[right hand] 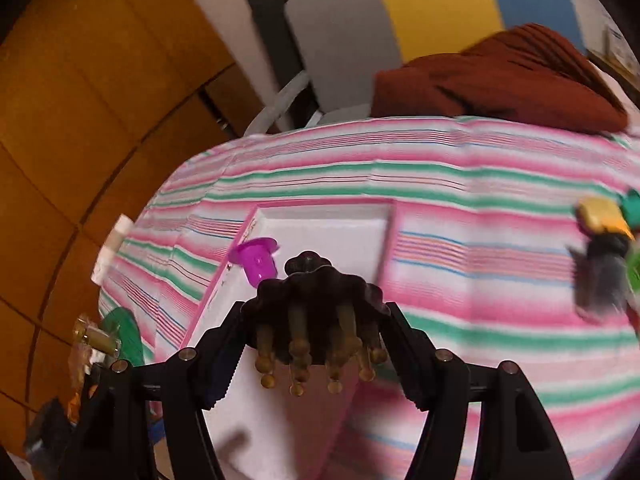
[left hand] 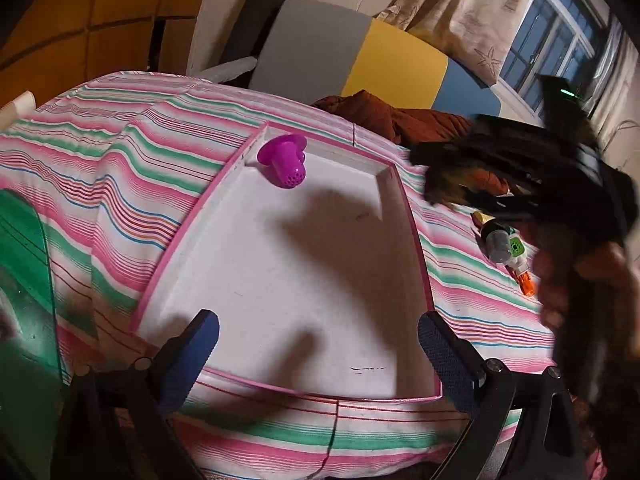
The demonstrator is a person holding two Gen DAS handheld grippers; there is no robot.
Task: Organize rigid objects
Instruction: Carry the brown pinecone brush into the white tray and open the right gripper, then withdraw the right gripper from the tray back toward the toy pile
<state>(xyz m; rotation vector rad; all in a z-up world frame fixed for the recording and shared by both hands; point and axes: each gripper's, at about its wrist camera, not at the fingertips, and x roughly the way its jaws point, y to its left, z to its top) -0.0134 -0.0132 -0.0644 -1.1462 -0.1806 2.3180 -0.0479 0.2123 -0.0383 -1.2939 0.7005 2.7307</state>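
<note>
One purple perforated plastic plug [left hand: 285,162] in smooth white tray [left hand: 280,280]

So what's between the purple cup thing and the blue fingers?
Only bare white tray floor with shadows, seen in the left wrist view, between the purple strainer and left gripper.

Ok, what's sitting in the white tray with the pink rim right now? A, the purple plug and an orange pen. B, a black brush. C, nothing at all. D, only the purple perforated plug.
D: the purple plug lies alone in the tray near its far corner; the right tool holds the black bristled object above it.
</note>
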